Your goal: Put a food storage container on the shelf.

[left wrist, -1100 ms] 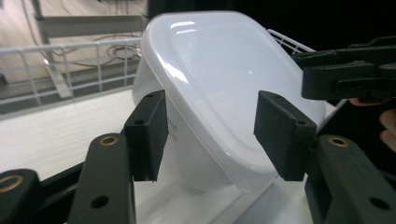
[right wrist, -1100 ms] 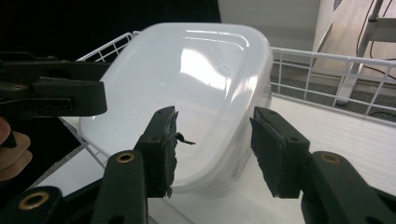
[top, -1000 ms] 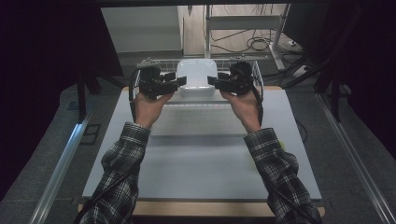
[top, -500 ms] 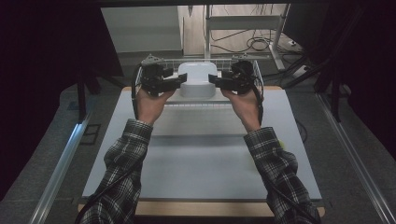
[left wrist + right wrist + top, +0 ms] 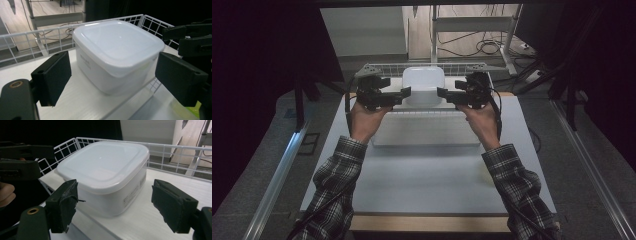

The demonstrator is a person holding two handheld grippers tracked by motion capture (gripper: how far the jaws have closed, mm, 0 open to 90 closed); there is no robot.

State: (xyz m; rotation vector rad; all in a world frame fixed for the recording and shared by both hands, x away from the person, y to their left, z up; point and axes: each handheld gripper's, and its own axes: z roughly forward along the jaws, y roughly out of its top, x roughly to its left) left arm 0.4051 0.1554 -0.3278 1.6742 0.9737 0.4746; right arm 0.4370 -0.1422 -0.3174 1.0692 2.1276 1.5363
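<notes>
Two tongs, left tongs point(image 5: 404, 91) & right tongs point(image 5: 443, 93), point inward at a white lidded container point(image 5: 423, 85) from opp. sides, both w/ jaws wide apart, gripping nothing. Container sits on a white shelf board inside a white wire basket point(image 5: 384, 69) at the far edge of the tabletop point(image 5: 422, 175), about mid-width. In the left tongs' own view the box point(image 5: 117, 53) lies ahead between the pads, not touched; same in the right one point(image 5: 105, 172).

Risks, as a guess: jaws look barely wider than the box, so closing off-centre could shove it sideways vs. the other tongs. Smooth plastic walls + loose-looking lid: a squeeze near the rim may pop the lid or let it slip. Wire rail close behind could snag a pad.
</notes>
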